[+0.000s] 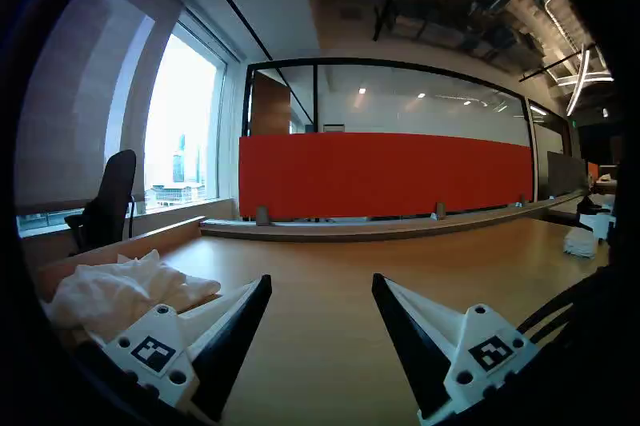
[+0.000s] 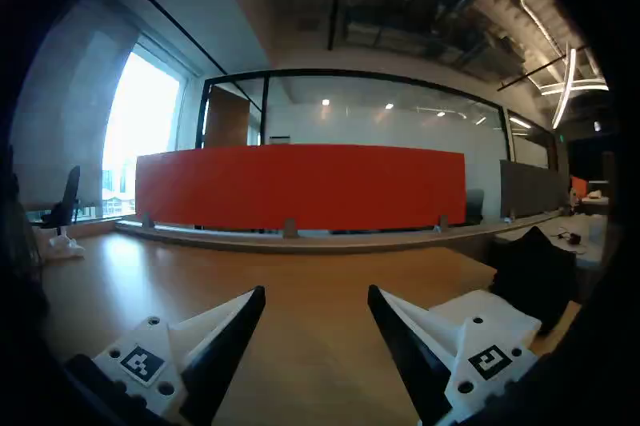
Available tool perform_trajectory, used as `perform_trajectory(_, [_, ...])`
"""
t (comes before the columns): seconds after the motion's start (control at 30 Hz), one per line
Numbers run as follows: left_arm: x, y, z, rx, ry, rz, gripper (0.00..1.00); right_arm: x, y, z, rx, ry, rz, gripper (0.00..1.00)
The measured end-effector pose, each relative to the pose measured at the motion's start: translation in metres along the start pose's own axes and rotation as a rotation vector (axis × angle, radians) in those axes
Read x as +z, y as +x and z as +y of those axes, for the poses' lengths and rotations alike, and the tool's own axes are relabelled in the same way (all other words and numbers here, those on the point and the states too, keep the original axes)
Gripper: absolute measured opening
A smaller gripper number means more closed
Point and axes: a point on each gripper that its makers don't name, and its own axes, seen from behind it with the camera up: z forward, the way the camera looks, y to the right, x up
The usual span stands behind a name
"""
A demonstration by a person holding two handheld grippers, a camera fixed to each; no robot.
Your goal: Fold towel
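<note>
Hovering low over the wooden table (image 1: 324,362), the left gripper (image 1: 321,277) has its fingers spread with nothing between them. The crumpled white towel (image 1: 120,286) lies at the lower left of the left gripper view, just beside one finger. The right gripper (image 2: 316,288) is likewise spread, facing a red partition (image 2: 300,186).

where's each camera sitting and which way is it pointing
Left gripper view: on the left gripper, low over the wooden table, facing the red partition; its open fingers show, white towel at left.
Right gripper view: on the right gripper, equally low, same facing; its open fingers show.
Shared: table, red partition, window.
</note>
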Motion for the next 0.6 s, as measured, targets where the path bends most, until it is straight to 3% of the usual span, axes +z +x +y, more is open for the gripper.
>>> perform_trajectory(0.6, [0.0002, 0.0010, 0.0001, 0.000, 0.000, 0.000, 0.93, -0.0001, 0.0013, -0.0007, 0.004, 0.002, -0.003, 0.99])
